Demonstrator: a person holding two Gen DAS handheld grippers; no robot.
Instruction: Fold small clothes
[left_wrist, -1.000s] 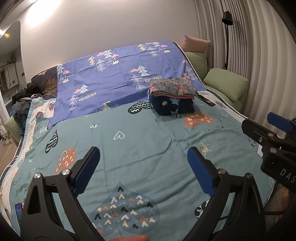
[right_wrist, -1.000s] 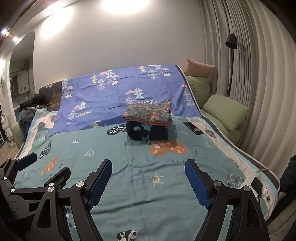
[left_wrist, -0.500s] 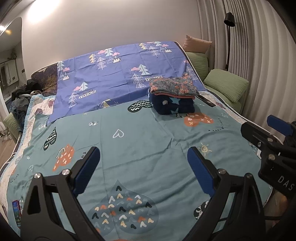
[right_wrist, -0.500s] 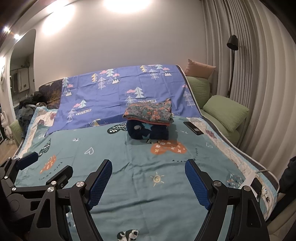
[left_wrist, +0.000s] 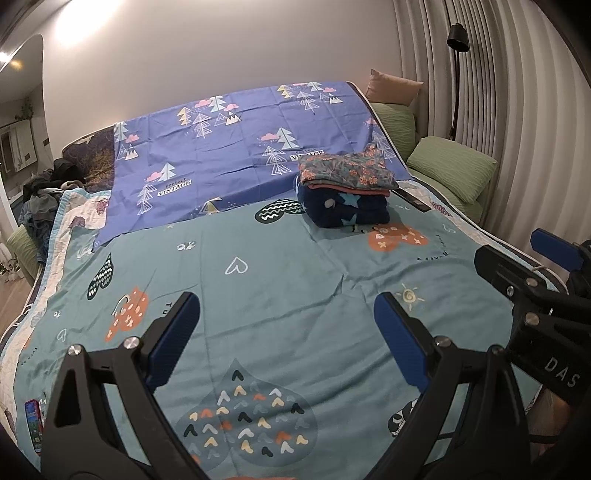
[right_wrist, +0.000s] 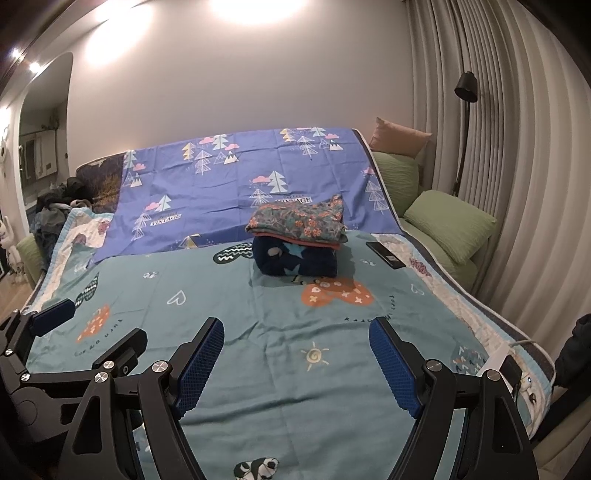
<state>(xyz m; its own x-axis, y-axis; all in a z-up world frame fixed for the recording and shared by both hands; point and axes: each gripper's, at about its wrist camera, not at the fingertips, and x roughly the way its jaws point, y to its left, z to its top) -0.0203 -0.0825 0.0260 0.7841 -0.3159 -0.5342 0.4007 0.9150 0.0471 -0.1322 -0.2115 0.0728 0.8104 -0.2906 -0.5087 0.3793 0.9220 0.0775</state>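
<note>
A stack of folded small clothes sits on the bed beyond both grippers: a floral garment on top of a dark navy star-print garment. My left gripper is open and empty, held above the teal sheet near the bed's front. My right gripper is open and empty, to the right of the left one, which shows at the left edge of the right wrist view. A pile of unfolded clothes lies at the far left.
A purple tree-print sheet covers the far half of the bed. Green pillows and a pink cushion lie at the right by the curtain and floor lamp. A black phone lies right of the stack. A power strip sits at the right edge.
Both grippers have tilted and shifted slightly, so the view sits a little higher over the bed. Jaws stay open. The stack has not moved.
</note>
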